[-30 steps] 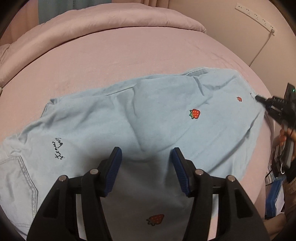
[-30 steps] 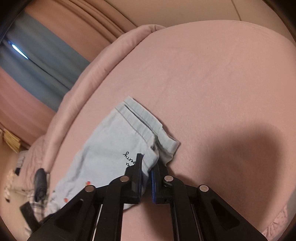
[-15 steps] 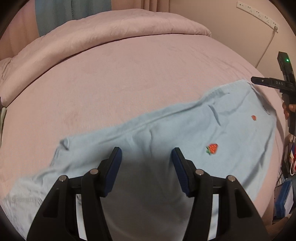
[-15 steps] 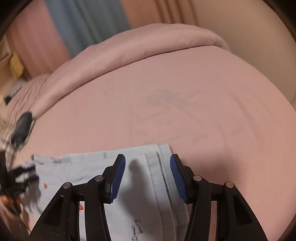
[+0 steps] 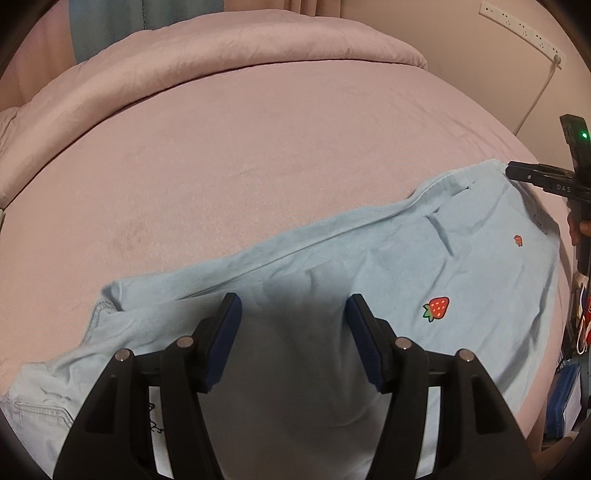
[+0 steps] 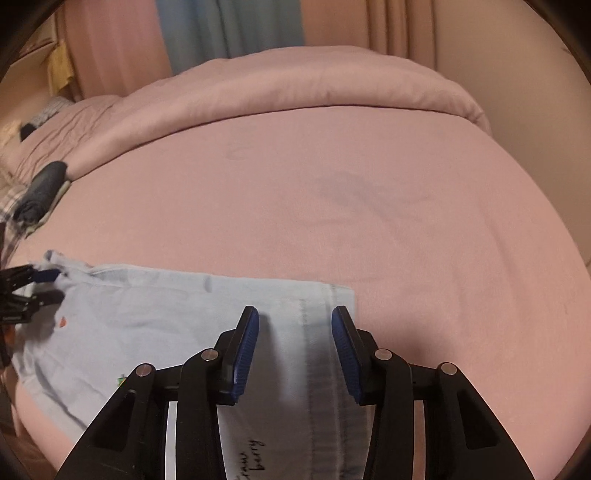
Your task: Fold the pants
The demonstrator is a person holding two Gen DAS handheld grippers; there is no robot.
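Note:
Light blue pants (image 5: 424, 258) with red strawberry prints lie flat along the near edge of a pink bed. My left gripper (image 5: 293, 343) is open and empty, just above the middle of the pants. My right gripper (image 6: 295, 350) is open and empty over the waistband end (image 6: 325, 306), next to black script lettering. In the left wrist view the right gripper (image 5: 543, 179) shows at the far right by the pants' corner. In the right wrist view the left gripper (image 6: 35, 288) shows at the far left by the pants' other end.
The pink bed sheet (image 5: 258, 166) stretches beyond the pants, with a rolled pink duvet (image 5: 221, 55) at the back. A dark rolled garment (image 6: 44, 184) and plaid cloth lie at the bed's left. A wall power strip (image 5: 521, 31) and cable hang at right.
My right gripper let go of the waistband, opened, and swung round to face along the bed. The pants now lie spread flat. My left gripper stayed open and shifted back.

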